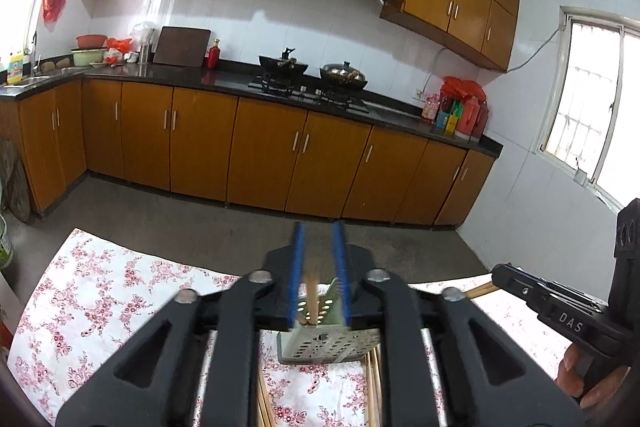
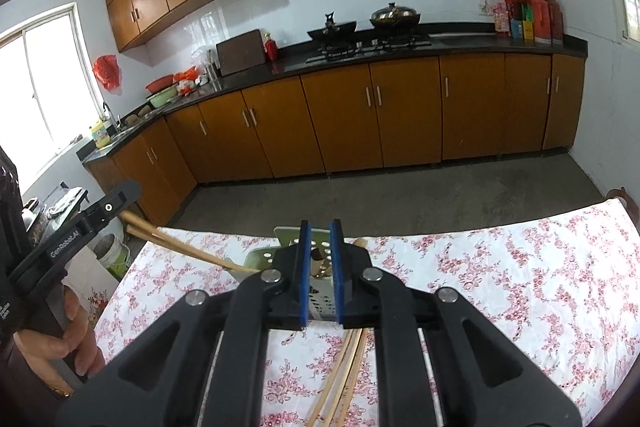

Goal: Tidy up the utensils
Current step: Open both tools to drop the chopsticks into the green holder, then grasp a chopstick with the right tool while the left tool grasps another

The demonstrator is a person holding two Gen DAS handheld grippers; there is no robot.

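A perforated metal utensil holder (image 1: 328,345) (image 2: 262,257) stands on the flowered tablecloth (image 1: 100,287). My left gripper (image 1: 318,227) is open above it, with a wooden chopstick (image 1: 312,291) loose between the blue pads and its lower end in the holder. In the right wrist view those chopsticks (image 2: 180,247) slant from the left gripper (image 2: 134,187) down into the holder. My right gripper (image 2: 320,223) hangs over the holder from the other side. Its pads stand a narrow gap apart, shut on brown chopstick ends (image 2: 321,265). Another wooden tip (image 2: 360,242) shows beside its right finger.
Several loose chopsticks (image 2: 344,379) (image 1: 374,387) lie on the cloth under the grippers. A person's hand (image 2: 76,339) holds each gripper's handle. The right gripper (image 1: 496,273) sits at the right edge of the left view. Beyond the table are a bare floor and kitchen cabinets (image 1: 260,155).
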